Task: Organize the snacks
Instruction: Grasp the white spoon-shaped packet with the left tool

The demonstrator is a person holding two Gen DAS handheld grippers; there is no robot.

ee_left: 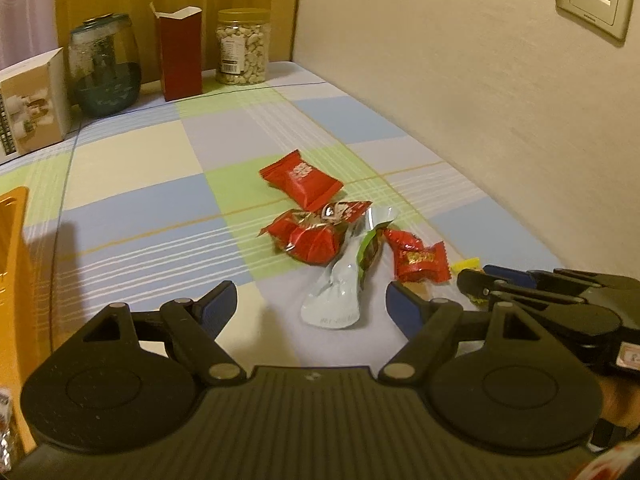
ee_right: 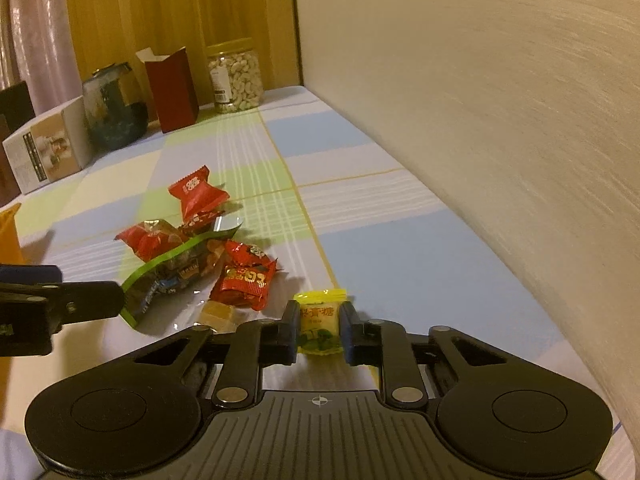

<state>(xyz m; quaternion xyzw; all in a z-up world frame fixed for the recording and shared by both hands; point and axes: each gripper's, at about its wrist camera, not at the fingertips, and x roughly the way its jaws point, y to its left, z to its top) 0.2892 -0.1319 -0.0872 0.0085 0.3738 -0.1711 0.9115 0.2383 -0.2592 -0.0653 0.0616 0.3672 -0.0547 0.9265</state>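
Observation:
In the right wrist view a small yellow candy packet (ee_right: pixel 320 314) lies on the checked tablecloth (ee_right: pixel 400 256), and my right gripper (ee_right: pixel 320 322) is shut on it, pads pressing both its sides. To its left is a pile of several snacks: red packets (ee_right: pixel 196 192) (ee_right: pixel 244 276), a green-edged foil packet (ee_right: pixel 168 276) and a small caramel piece (ee_right: pixel 218 314). In the left wrist view my left gripper (ee_left: pixel 310 296) stands open, low over the silver side of the foil packet (ee_left: pixel 344 280), with red packets (ee_left: pixel 302 178) (ee_left: pixel 418 256) beyond. Only a corner of the yellow packet (ee_left: pixel 466 263) shows there, by the right gripper (ee_left: pixel 476 280).
Along the back stand a cashew jar (ee_left: pixel 242 46), an open red carton (ee_left: pixel 180 56), a dark glass jar (ee_left: pixel 104 64) and a white box (ee_left: pixel 32 100). An orange container (ee_left: pixel 12 240) sits at the left edge. A wall (ee_left: pixel 480 120) borders the table's right side.

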